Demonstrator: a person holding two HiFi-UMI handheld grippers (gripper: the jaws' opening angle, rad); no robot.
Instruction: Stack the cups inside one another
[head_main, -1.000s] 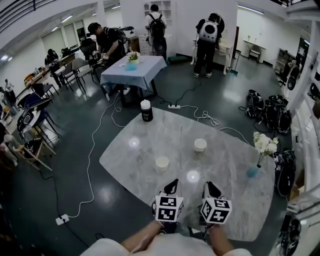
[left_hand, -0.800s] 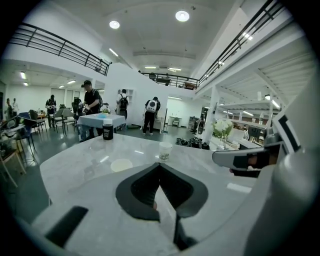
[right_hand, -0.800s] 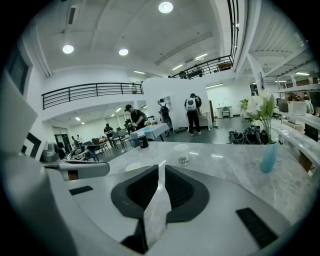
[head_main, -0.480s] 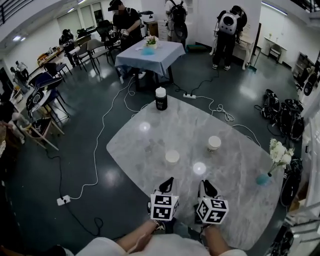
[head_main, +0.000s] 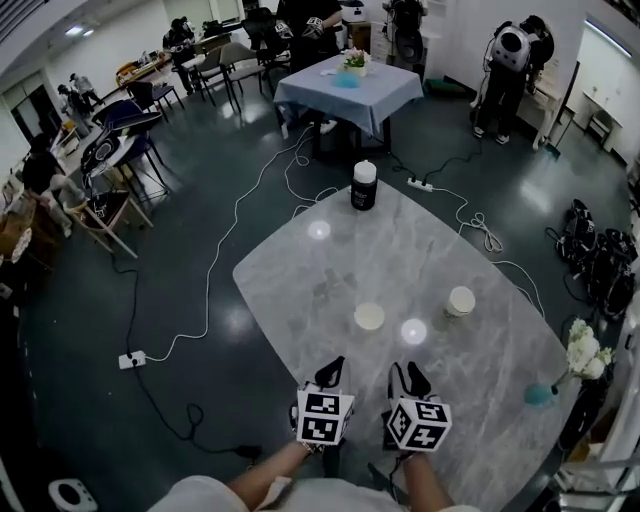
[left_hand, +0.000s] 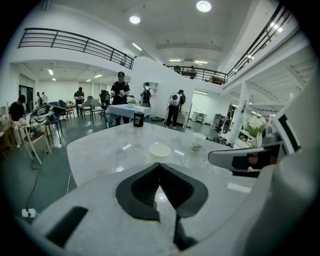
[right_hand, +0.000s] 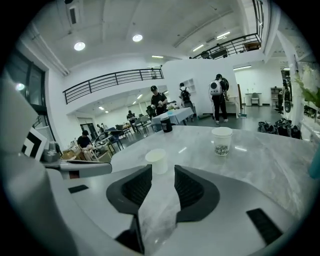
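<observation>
Right gripper (right_hand: 163, 175) has just been opening its jaws and nothing is between them, while the left gripper (left_hand: 160, 167) has its jaws pressed together and empty; both hang over the near edge of the marble table (head_main: 330, 250). No cup is stacked yet, I think: the plain white cup (head_main: 369, 317) and the printed cup (head_main: 460, 301) stand upright and apart, farther out on the table. One cup must be gripped, lifted and set into the other.

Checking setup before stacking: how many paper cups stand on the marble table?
2: a plain white cup near the middle of the table, a printed cup to its right, standing apart. None looks hidden.
</observation>
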